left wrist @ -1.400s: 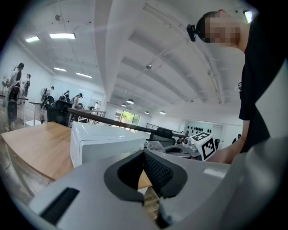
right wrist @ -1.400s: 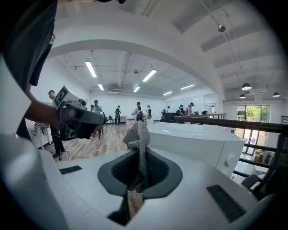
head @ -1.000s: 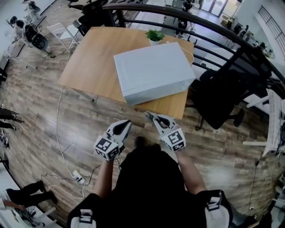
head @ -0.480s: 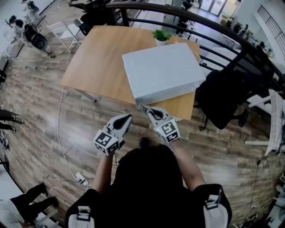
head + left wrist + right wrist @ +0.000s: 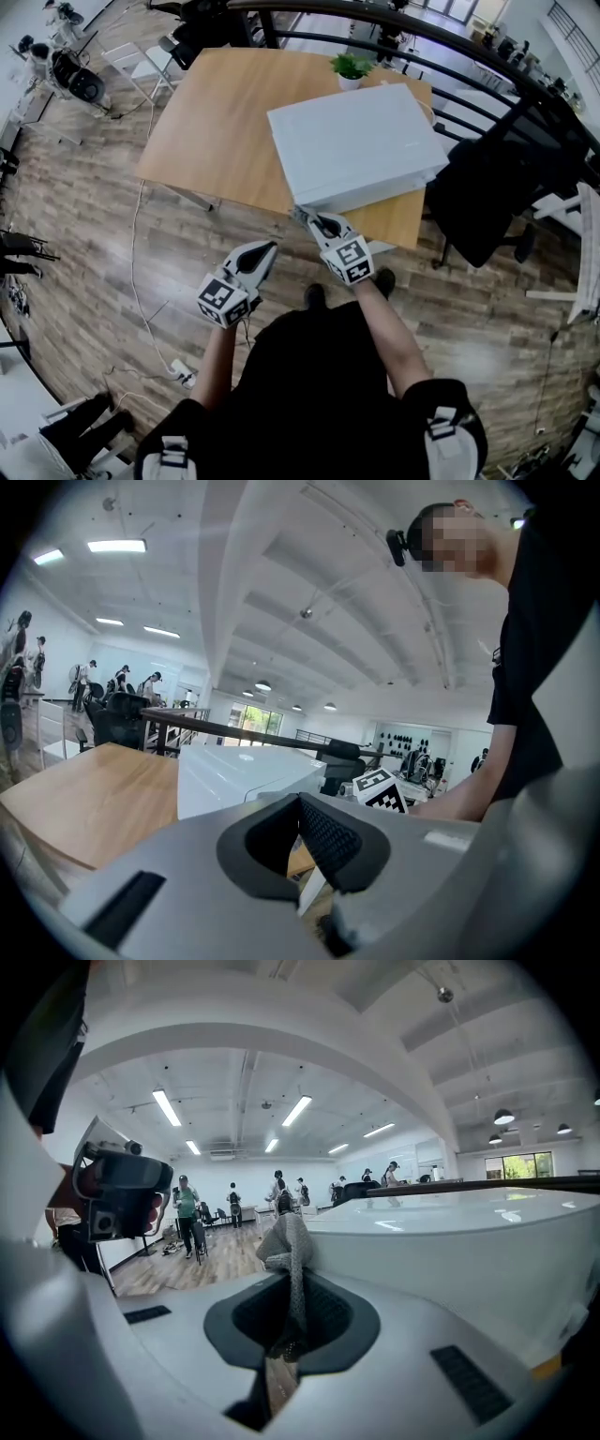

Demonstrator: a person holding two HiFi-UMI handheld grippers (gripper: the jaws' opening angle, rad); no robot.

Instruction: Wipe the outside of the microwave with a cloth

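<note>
Right gripper fingers pinch cloth beside microwave; left gripper fingers closed, empty.

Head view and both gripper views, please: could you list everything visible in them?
microwave: one, white, on the table's near right part
table: one, light wood, centre of the head view
potted plant: one, green, behind the microwave
office chair: one, black, right of the table
folding chair: one, white, beyond the table's far left corner
cable: one, white, on the floor at left
railing: one, black, beyond the table
cloth: one, grey, pinched in the right gripper
left gripper: one, white, jaws together, empty
right gripper: one, white, at the microwave's near corner
</note>
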